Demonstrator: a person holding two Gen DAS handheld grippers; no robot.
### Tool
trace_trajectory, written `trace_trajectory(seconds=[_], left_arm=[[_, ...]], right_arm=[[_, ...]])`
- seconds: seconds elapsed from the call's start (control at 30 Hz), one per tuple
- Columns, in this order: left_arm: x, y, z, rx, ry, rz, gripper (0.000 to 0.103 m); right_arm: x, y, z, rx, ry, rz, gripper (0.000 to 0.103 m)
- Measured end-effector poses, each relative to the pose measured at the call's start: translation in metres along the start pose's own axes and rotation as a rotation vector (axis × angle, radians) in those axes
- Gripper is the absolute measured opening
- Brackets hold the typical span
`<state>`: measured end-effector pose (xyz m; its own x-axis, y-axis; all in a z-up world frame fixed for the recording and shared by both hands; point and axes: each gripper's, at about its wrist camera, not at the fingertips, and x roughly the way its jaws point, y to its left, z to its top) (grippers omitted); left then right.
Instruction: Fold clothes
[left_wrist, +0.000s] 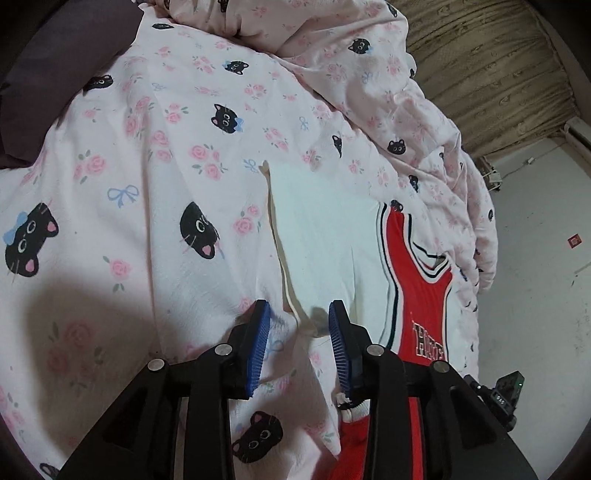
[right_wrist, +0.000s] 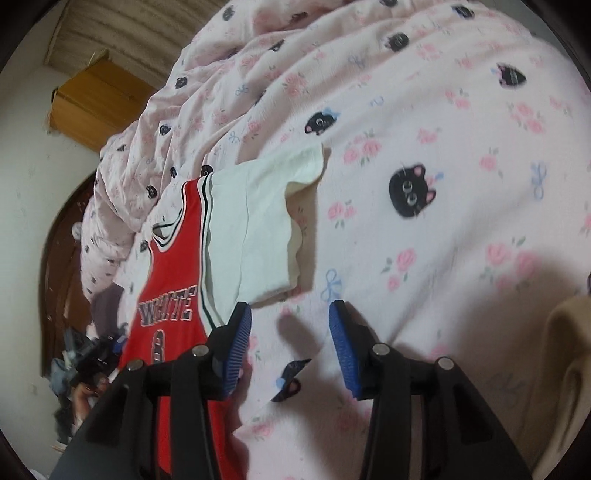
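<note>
A shirt with a red jersey front (left_wrist: 424, 295) and white sleeves (left_wrist: 325, 236) lies flat on a pink bedspread with black cat faces (left_wrist: 147, 147). My left gripper (left_wrist: 299, 314) is open and empty, its jaws straddling the lower edge of the white sleeve. In the right wrist view the red jersey part (right_wrist: 170, 280) and the white sleeve (right_wrist: 251, 221) lie to the left. My right gripper (right_wrist: 290, 314) is open and empty just above the bedspread (right_wrist: 443, 147), beside the sleeve's near corner.
A crumpled pink duvet (left_wrist: 388, 74) is heaped at the far side of the bed. A dark pillow (left_wrist: 55, 74) lies at the far left. A cardboard box (right_wrist: 96, 99) and floor clutter (right_wrist: 81, 362) lie beyond the bed's edge. A beige cloth (right_wrist: 565, 362) sits at the right.
</note>
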<state>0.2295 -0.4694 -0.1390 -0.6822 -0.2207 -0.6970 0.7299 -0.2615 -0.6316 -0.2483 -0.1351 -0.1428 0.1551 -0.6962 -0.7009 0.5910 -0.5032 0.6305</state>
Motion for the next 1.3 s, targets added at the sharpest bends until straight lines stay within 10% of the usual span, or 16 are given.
trace_trajectory(seconds=[0.43,0.57,0.83,1.3], left_arm=[[0.007,-0.003,0.001,-0.057,-0.029,-0.057,0.037],[0.008,-0.007,0.001,-0.04,-0.037,-0.038,0.036],[-0.003,-0.008,0.002,-0.014,-0.057,-0.018,0.007],[0.006,-0.003,-0.005,0.036,-0.032,0.14,0.005]], right_arm=[[0.018,-0.011,0.011,0.146,-0.027,0.116,0.046],[0.023,-0.008,0.013,0.134,-0.024,0.087,0.017],[0.006,0.001,0.006,0.127,-0.033,0.105,0.012],[0.008,-0.012,0.0,0.155,0.013,-0.064,0.002]])
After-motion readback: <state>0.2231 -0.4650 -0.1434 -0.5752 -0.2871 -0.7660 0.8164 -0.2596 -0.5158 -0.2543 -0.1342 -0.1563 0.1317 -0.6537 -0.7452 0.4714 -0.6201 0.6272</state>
